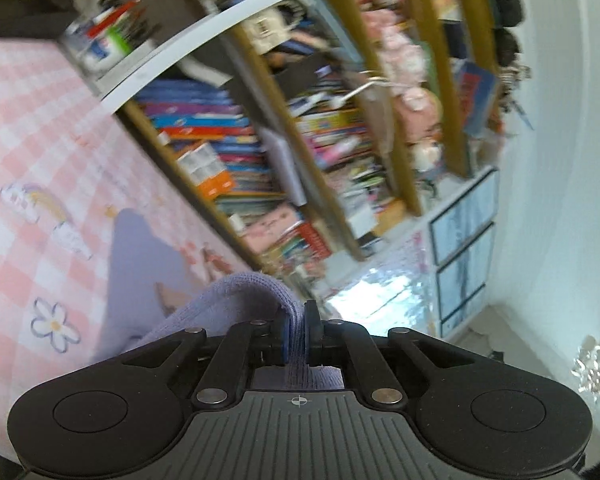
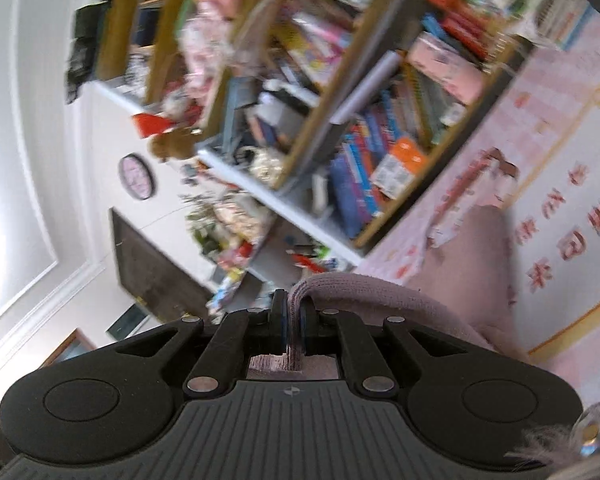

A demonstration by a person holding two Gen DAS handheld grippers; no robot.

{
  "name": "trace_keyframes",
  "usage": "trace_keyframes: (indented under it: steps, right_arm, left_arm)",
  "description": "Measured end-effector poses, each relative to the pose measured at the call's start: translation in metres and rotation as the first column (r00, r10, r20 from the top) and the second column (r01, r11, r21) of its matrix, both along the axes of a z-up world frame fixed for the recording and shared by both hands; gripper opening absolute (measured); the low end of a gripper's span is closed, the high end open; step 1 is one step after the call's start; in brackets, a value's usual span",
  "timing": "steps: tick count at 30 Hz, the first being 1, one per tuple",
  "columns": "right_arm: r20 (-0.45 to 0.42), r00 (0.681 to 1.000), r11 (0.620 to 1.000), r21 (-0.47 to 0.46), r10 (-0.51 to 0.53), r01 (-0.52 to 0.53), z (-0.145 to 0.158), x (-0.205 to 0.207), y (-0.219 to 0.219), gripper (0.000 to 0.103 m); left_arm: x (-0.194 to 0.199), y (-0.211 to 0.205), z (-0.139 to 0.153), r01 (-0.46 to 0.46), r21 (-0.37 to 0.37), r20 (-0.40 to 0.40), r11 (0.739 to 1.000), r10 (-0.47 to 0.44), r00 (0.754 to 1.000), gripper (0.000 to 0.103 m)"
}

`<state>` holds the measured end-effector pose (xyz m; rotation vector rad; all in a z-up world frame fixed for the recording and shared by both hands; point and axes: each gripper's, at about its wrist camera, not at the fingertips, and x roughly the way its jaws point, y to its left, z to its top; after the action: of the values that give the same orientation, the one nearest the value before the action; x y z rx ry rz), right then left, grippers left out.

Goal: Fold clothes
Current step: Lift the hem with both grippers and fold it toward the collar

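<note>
My left gripper (image 1: 296,330) is shut on a fold of a lavender knit garment (image 1: 148,276), which hangs from the jaws down to the left over the pink checked cloth (image 1: 28,152). My right gripper (image 2: 294,328) is shut on a fold of the same knit garment (image 2: 472,264), which looks pinkish here and drapes to the right over a pink patterned surface (image 2: 548,92). Both grippers are lifted and tilted, pointing at the bookshelf. The rest of the garment is hidden below the grippers.
A crowded wooden bookshelf (image 1: 284,148) with books and plush toys fills the background; it also shows in the right wrist view (image 2: 340,92). A white shelf edge (image 1: 204,28) and white wall (image 1: 560,160) lie beyond. A round wall clock (image 2: 137,176) hangs on the wall.
</note>
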<state>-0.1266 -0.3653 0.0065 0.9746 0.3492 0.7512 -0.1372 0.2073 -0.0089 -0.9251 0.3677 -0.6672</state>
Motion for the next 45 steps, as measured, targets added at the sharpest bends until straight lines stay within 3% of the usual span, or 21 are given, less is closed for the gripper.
trace_keyframes:
  steps: [5, 32, 38, 45]
  right_arm:
    - [-0.062, 0.998, 1.0, 0.022, 0.001, 0.0, -0.021, 0.006, 0.0, 0.005]
    - [-0.014, 1.0, 1.0, 0.015, 0.007, -0.007, -0.013, 0.0, -0.001, 0.006]
    - [0.001, 0.998, 0.997, -0.053, -0.061, 0.061, 0.009, 0.024, 0.005, 0.006]
    - [-0.023, 0.993, 0.99, -0.082, -0.118, 0.116, 0.016, 0.067, 0.009, 0.006]
  left_arm:
    - [0.001, 0.002, -0.009, 0.0, 0.002, -0.029, 1.0, 0.0, 1.0, 0.005]
    - [0.0, 0.002, 0.001, 0.014, 0.009, 0.01, 1.0, -0.014, 1.0, 0.005]
    - [0.03, -0.005, 0.021, -0.011, 0.073, 0.07, 0.997, 0.006, 0.998, 0.005]
    - [0.081, -0.011, 0.014, -0.051, 0.035, 0.05, 0.998, 0.049, 0.998, 0.005]
